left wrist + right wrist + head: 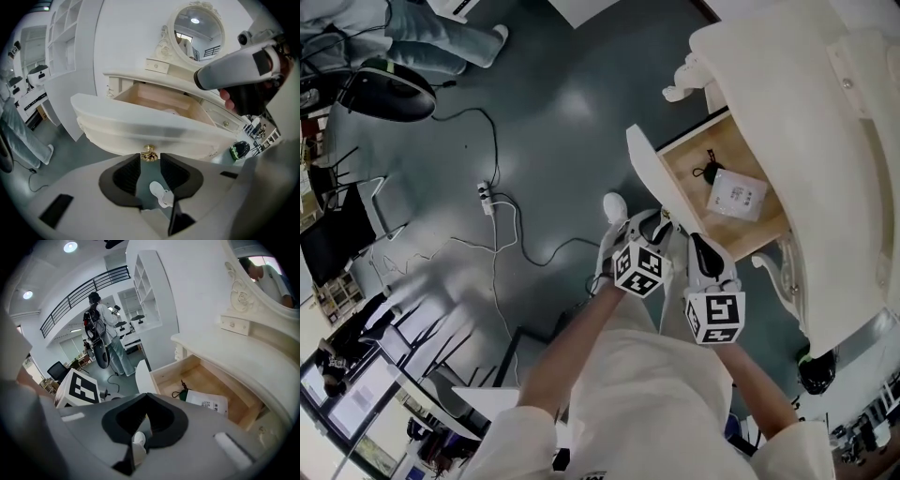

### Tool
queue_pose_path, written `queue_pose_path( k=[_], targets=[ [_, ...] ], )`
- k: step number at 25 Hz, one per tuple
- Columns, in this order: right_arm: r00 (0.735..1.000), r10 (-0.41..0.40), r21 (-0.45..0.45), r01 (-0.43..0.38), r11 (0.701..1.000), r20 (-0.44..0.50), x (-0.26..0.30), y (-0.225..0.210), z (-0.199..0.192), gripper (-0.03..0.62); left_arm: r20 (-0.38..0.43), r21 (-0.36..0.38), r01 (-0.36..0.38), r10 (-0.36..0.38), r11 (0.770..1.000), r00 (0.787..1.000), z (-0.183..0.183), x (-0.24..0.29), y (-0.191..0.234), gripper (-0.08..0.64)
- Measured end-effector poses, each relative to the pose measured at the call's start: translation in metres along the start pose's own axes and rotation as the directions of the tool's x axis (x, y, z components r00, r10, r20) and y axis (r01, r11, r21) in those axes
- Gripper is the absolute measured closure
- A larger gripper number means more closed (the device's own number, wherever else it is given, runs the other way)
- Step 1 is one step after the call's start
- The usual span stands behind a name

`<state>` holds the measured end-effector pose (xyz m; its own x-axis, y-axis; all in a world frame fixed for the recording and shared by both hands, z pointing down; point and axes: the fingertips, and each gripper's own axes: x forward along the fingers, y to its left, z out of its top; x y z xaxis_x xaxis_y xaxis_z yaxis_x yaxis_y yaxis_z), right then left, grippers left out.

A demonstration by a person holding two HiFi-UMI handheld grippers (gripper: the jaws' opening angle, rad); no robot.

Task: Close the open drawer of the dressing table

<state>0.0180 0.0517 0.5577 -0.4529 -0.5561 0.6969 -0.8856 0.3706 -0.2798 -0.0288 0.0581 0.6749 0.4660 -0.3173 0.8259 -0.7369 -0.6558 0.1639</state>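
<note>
Brass knob (149, 152) sits between left gripper's (150, 159) parted fingers; right gripper's (146, 396) fingers meet, empty; packet (206, 402) print illegible.

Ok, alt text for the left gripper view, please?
The left gripper, jaws open, lines up on the brass knob of the pulled-out drawer, whose cream front fills the middle. Behind it, the dressing table carries a round mirror.
</note>
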Motion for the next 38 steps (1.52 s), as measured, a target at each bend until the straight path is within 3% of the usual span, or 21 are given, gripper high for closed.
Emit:
queue_pose_path(
  k=[8, 22, 38],
  targets=[
    [1.000, -0.017, 0.000, 0.017, 1.000, -0.020, 0.001, -0.002, -0.010, 0.591, -0.006, 0.079, 0.003, -0.002, 0.997, 1.000, -0.003, 0.002, -0.003, 0.448],
    [1.000, -0.016, -0.039, 0.016, 0.999, -0.007, -0.008, 0.003, 0.008, 0.591, -0.027, 0.109, 0.046, -0.043, 0.993, 0.999, 0.005, 0.006, -0.003, 0.453],
    [0.998, -0.063, 0.034, 0.063, 0.997, 0.006, -0.010, -0.023, 0.013, 0.591, -0.019, 0.125, 0.062, -0.060, 0.990, 0.998, 0.030, 0.023, -0.008, 0.454]
  ],
)
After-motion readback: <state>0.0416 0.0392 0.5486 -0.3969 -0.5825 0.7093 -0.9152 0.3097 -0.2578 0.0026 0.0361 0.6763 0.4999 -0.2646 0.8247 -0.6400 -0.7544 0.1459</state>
